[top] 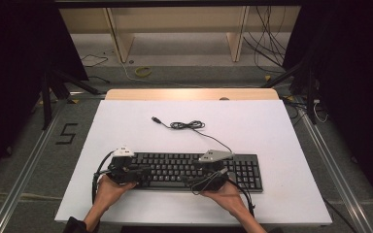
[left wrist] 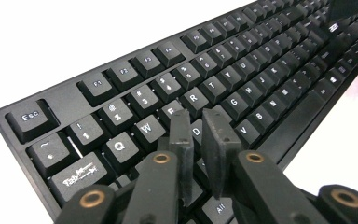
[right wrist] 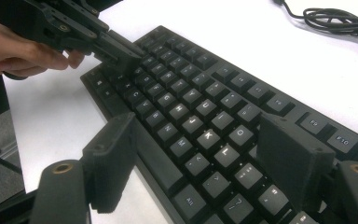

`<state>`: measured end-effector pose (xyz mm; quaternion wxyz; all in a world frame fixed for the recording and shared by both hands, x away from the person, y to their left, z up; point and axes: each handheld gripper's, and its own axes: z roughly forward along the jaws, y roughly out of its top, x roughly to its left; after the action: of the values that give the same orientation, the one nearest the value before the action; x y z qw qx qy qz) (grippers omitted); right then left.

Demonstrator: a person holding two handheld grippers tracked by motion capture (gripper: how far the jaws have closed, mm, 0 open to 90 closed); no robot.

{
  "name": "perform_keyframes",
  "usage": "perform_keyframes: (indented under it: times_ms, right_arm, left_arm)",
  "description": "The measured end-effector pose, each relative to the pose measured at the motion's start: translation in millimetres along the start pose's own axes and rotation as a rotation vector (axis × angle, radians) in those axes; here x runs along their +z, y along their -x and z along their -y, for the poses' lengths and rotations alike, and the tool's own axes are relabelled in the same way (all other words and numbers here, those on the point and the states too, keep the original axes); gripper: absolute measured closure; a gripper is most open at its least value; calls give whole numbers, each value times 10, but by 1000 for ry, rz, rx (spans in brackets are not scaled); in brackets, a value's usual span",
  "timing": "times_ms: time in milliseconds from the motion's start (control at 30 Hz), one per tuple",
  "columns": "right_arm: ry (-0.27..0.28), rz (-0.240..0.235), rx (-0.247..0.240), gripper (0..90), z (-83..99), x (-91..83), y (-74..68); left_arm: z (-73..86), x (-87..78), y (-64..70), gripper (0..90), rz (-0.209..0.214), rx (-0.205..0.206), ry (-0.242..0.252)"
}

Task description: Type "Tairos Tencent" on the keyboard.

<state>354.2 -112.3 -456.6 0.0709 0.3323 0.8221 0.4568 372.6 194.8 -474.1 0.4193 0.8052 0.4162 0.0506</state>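
A black keyboard (top: 189, 171) lies on the white table top (top: 272, 131) near its front edge, and its cable (top: 187, 125) runs away coiled behind it. My left gripper (top: 147, 172) hangs over the keyboard's left end. In the left gripper view its jaws (left wrist: 198, 119) stand shut, a sliver apart, tips down on the keys (left wrist: 193, 98) near E and D. My right gripper (top: 196, 178) is over the right-middle part. Its jaws (right wrist: 196, 126) stand wide open, one off the keyboard's front edge, the other over the upper key rows, with K and L (right wrist: 216, 144) between them.
The person's hands (top: 108, 190) come in from the table's front edge. The right gripper view takes in the left gripper (right wrist: 128, 58) and its hand (right wrist: 23, 51) at the keyboard's far end. The coiled cable (right wrist: 335, 18) lies on bare white table behind the keyboard.
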Motion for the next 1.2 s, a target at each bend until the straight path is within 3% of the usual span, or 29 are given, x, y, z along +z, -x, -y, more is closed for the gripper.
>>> perform_keyframes:
  times_ms: [267, 300, 467, 833, 1200]
  right_arm:
    - [1, 2, 4, 297, 2, 6, 2]
    - [1, 2, 3, 296, 3, 7, 3]
    - [3, 1, 8, 297, 1, 5, 4]
    - [4, -14, 13, 302, -10, 38, -8]
    - [-1, -33, -1, 358, -44, 89, -60]
  left_arm:
    - [-3, -38, -14, 698, 16, -22, 23]
    - [-4, -42, -13, 644, 17, -27, 23]
    - [-1, -64, -7, 561, 25, -44, 44]
    - [12, -140, -2, 393, 21, -65, 76]
    - [43, -196, 15, 317, 15, -75, 107]
